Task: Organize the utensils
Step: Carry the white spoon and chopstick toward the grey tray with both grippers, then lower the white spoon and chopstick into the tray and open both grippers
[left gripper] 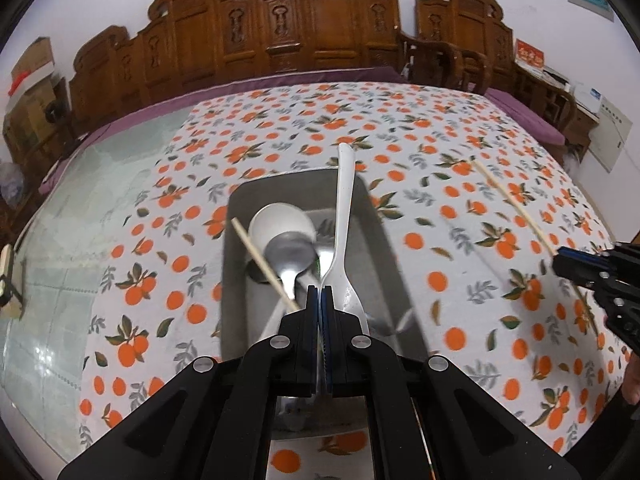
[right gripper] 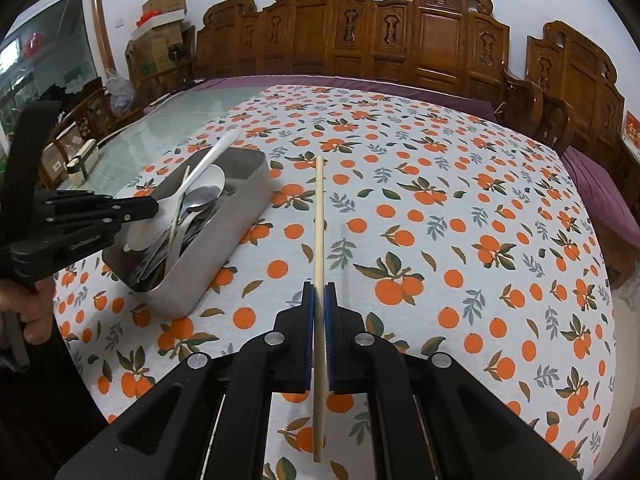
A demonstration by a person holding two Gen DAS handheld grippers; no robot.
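A grey metal tray stands on the orange-print cloth and holds several utensils. Among them are a long white spoon leaning over the far rim, a metal spoon and a wooden chopstick. My left gripper hovers over the tray's near half, shut with nothing between its pads. Out over the cloth, right of the tray, my right gripper is shut on a second chopstick, which points away from me.
The patterned cloth covers most of a glass-topped table. A small cream box sits on the bare glass at the left. Carved wooden benches with purple cushions ring the far side. A person's hand grips the left tool.
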